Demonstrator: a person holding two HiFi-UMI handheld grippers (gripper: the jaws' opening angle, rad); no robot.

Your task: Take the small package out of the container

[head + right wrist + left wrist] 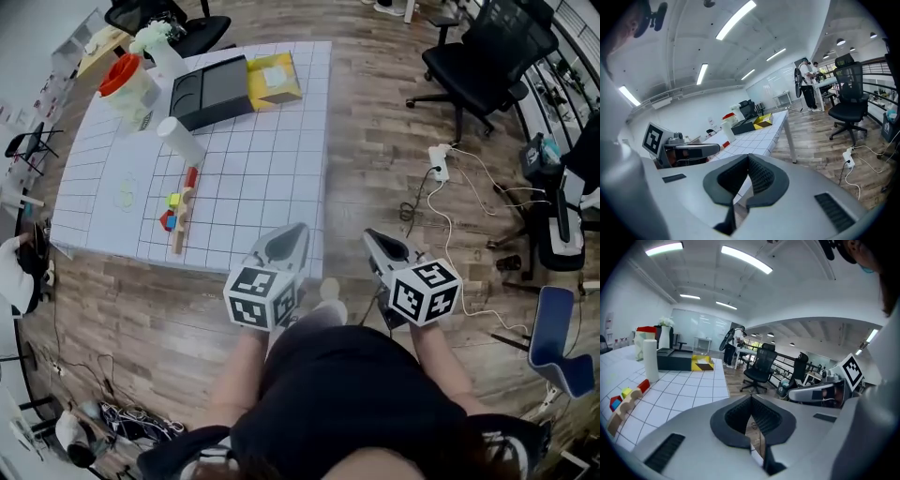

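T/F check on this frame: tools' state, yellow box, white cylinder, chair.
1. The left tool and right tool are both shut, with nothing between the jaws. True.
2. The yellow cardboard box is gripped by the left tool. False: it lies at the table's far end, beside the black rectangular container.
3. The white cylinder lies on its side. False: it stands upright on the white gridded table.
4. A black office chair stands to the right of the table. True.
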